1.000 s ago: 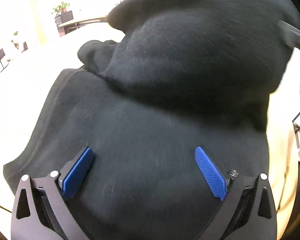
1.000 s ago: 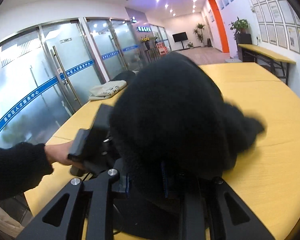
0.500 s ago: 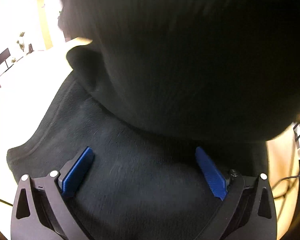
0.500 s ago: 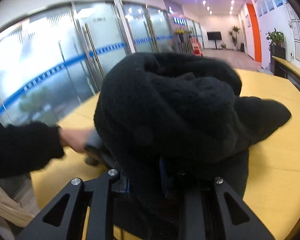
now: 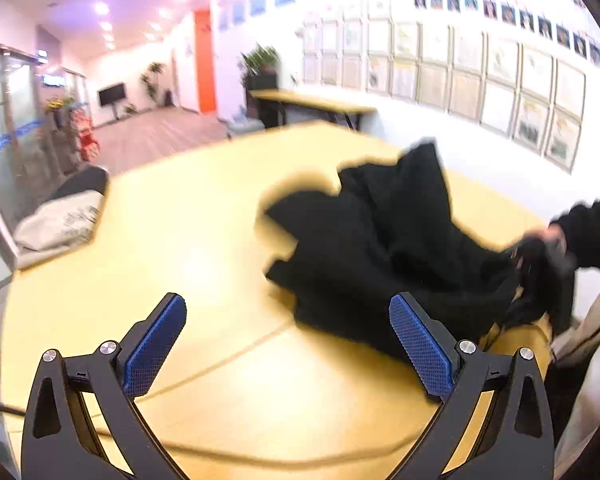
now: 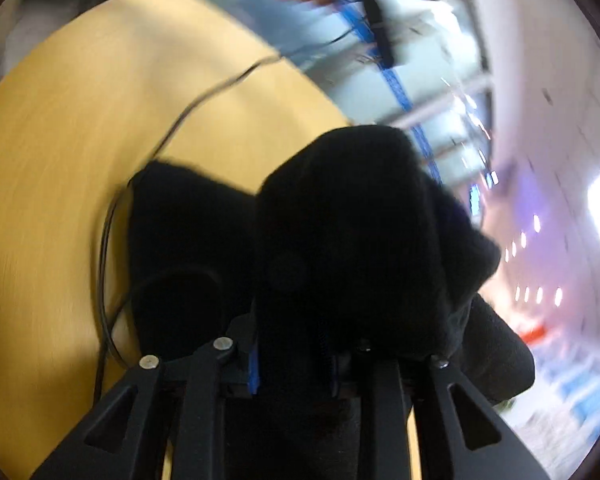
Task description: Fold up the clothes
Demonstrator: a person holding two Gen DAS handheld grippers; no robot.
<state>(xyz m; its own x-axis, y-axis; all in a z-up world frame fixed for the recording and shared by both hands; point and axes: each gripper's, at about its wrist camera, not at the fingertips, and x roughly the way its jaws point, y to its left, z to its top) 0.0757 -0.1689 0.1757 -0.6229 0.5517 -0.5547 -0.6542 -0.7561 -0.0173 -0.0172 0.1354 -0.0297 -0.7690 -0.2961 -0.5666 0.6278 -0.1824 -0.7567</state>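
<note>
Black garment (image 6: 352, 240) between right fingers (image 6: 253, 364)

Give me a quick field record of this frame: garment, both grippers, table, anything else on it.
garment: black fleece garment, bunched on the table, not folded
left gripper: open, empty, above bare tabletop
right gripper: jaws have just been opening, fleece between them
table: yellow wood
other: light folded cloth at far left edge; black cable
</note>
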